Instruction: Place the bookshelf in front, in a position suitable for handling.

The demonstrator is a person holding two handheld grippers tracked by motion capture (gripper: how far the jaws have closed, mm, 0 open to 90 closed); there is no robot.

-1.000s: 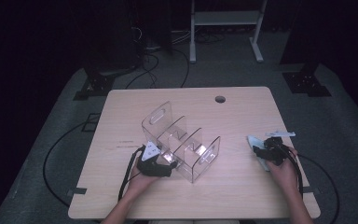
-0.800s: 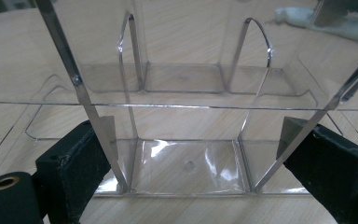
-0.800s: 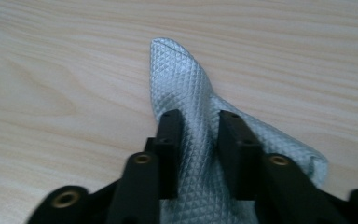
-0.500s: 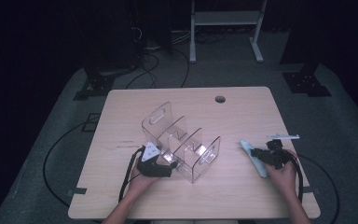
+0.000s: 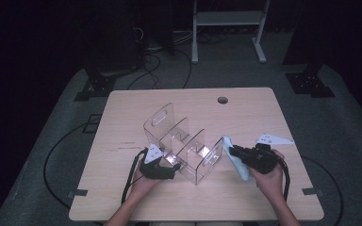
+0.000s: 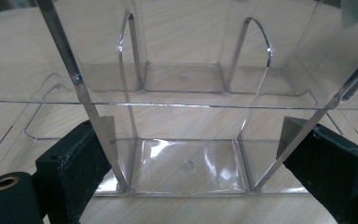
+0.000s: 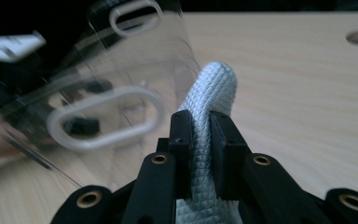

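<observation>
Pale blue cloth (image 5: 233,157) clamped in right gripper (image 5: 238,154), jaws just closed on it; it's lifted beside the right end of the clear divided organizer (image 5: 181,141) at mid-table (image 5: 264,108). Right gripper view: textured cloth (image 7: 205,140) pinched between the pads. Left gripper (image 5: 167,165) straddles the organizer's near end wall (image 6: 186,135), jaws wide, gripping it.

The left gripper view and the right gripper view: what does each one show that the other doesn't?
The left gripper view looks into the clear organizer's compartments, with that gripper's black pads against its outer walls. The right gripper view has the right gripper shut on a pale woven cloth, plus the organizer's oval handle cut-outs. Both share the clear organizer and wooden table.
</observation>
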